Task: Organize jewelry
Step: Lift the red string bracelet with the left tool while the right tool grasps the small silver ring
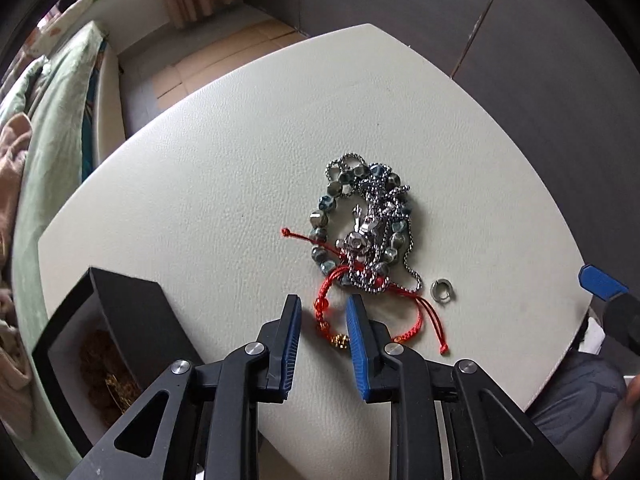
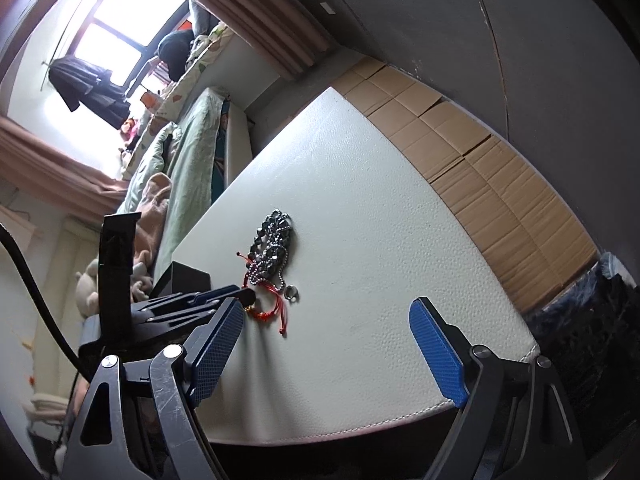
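Note:
A pile of jewelry lies on the white table [image 1: 200, 184]: a blue-grey bead bracelet [image 1: 322, 216], a silver chain [image 1: 384, 216], a red cord bracelet [image 1: 326, 300] with a gold bead [image 1: 339, 342], and a silver ring [image 1: 441, 291] beside it. My left gripper [image 1: 323, 312] is open, its fingertips straddling the red cord bracelet, just above the table. A black jewelry box [image 1: 108, 340] with gold pieces inside stands open at the left. My right gripper [image 2: 326, 320] is wide open and empty near the table's front edge, apart from the pile [image 2: 272, 248].
A bed with green bedding [image 1: 52, 120] lies past the table's left side. Flattened cardboard [image 2: 480, 168] covers the floor beyond the table. The right gripper's blue fingertip [image 1: 600, 280] shows at the right edge. A person's leg [image 1: 580, 408] is below the table corner.

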Action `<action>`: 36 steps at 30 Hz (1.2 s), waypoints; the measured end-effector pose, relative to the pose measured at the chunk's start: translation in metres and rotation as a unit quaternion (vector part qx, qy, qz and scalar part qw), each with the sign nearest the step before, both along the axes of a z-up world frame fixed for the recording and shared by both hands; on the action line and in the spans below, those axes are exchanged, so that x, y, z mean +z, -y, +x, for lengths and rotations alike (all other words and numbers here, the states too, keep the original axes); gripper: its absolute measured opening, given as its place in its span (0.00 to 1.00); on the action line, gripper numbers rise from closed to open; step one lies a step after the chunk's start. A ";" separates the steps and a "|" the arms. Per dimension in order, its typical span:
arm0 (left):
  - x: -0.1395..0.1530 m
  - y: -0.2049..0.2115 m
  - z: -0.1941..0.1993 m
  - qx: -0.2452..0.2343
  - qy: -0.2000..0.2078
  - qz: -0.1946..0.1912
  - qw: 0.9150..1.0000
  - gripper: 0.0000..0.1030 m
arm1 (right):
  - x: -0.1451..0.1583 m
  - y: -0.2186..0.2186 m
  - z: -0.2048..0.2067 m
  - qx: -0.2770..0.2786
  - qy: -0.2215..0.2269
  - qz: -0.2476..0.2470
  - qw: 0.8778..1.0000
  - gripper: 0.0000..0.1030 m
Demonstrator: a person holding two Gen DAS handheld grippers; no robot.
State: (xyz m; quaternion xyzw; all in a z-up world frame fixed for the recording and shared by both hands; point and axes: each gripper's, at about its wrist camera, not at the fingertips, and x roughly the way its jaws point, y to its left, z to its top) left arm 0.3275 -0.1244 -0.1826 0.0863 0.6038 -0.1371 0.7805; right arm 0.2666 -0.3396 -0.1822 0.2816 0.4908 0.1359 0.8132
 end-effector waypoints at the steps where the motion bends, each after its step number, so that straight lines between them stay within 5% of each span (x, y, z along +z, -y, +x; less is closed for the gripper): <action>1: 0.000 0.000 0.000 0.002 -0.001 0.000 1.000 0.24 | 0.000 0.000 0.000 0.002 -0.001 0.001 1.000 0.84; 4: -0.001 -0.004 -0.001 0.003 0.003 -0.006 1.000 0.21 | -0.002 -0.002 0.002 0.006 -0.005 -0.002 1.000 0.84; 5: -0.001 -0.008 -0.002 0.007 0.006 -0.005 1.000 0.06 | -0.002 -0.002 0.003 0.007 -0.006 -0.003 1.000 0.84; 8: 0.000 -0.021 -0.003 0.024 -0.013 -0.049 0.998 0.07 | -0.004 -0.003 0.005 0.006 -0.010 -0.007 1.000 0.84; 15: 0.032 -0.031 -0.018 0.030 0.018 -0.078 0.996 0.07 | -0.009 -0.010 0.016 0.022 -0.030 -0.008 0.999 0.83; 24: 0.082 -0.047 -0.031 0.044 0.057 -0.127 0.989 0.07 | -0.020 -0.045 0.035 0.072 -0.065 -0.023 0.995 0.58; 36: 0.102 -0.088 -0.046 0.083 0.084 -0.157 0.981 0.07 | -0.013 -0.099 0.067 0.155 -0.090 -0.152 0.972 0.43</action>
